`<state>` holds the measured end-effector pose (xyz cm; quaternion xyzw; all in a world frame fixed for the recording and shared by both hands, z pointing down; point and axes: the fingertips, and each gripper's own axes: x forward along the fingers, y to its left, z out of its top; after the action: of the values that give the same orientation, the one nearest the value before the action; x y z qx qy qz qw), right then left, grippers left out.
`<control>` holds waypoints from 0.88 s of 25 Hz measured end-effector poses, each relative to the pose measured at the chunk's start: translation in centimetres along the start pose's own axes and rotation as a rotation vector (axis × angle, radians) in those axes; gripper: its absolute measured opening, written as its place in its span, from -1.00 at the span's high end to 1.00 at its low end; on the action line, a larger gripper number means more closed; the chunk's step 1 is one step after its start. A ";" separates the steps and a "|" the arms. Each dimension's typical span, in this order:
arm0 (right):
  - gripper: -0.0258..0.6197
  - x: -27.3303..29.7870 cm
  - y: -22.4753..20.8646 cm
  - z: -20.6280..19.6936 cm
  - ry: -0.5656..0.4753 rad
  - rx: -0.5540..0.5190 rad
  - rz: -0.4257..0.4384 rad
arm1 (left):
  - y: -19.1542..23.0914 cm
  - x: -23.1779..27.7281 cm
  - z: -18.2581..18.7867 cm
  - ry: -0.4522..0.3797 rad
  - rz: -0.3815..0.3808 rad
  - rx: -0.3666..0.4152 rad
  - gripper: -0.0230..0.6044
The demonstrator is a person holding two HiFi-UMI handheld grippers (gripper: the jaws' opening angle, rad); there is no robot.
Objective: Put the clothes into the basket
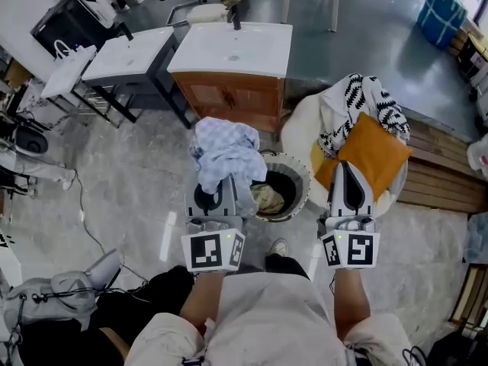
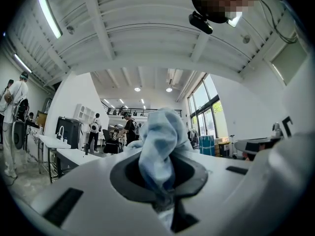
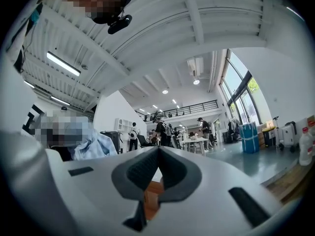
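Your left gripper (image 1: 219, 195) has its jaws pinching a light blue garment (image 1: 226, 152). In the left gripper view the cloth (image 2: 160, 144) is squeezed in the slit between the dark pads and billows up and forward past the tips of that gripper (image 2: 160, 183). From the head view the bunched garment sits at the left rim of the round woven basket (image 1: 303, 175) and covers part of that rim. You are holding it off the floor, not inside the basket.

A crumpled tan cloth (image 1: 268, 198) already lies in the basket's dark interior.

Your right gripper (image 1: 348, 171) has its jaws pressed together. In the right gripper view the tips of that gripper (image 3: 158, 150) meet with nothing between them, and a strip of orange shows only through the lower gap behind the pads. From the head view this gripper hangs over an orange cushion (image 1: 377, 151). The cushion rests on a white beanbag (image 1: 301, 128), and a black-and-white patterned cloth (image 1: 367, 97) lies just above it. I cannot tell whether the jaws touch the cushion.

The basket stands on the grey floor (image 1: 137, 174) right in front of your feet. Beyond it is a wooden cabinet with a white sink top (image 1: 232, 48), and a slatted wooden bench (image 1: 442, 166) lies to the right. The blue garment (image 3: 96, 145) also shows at the left of the right gripper view.
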<state>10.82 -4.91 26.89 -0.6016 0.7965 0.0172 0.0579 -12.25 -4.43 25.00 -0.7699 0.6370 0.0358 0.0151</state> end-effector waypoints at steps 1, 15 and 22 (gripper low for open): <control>0.96 0.4 -0.5 0.0 0.000 0.001 0.003 | -0.3 0.5 0.0 -0.001 0.003 -0.001 0.77; 0.95 4.2 -3.9 -3.7 0.050 -0.001 -0.077 | -2.1 7.6 -4.0 0.044 -0.113 -0.034 0.77; 0.96 6.7 -4.6 -6.3 0.118 -0.004 -0.142 | -3.1 11.3 -8.8 0.130 -0.236 -0.073 0.77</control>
<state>12.93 -13.23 32.58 -0.6567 0.7538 -0.0207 0.0109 -6.80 -15.54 32.91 -0.8401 0.5401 0.0070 -0.0501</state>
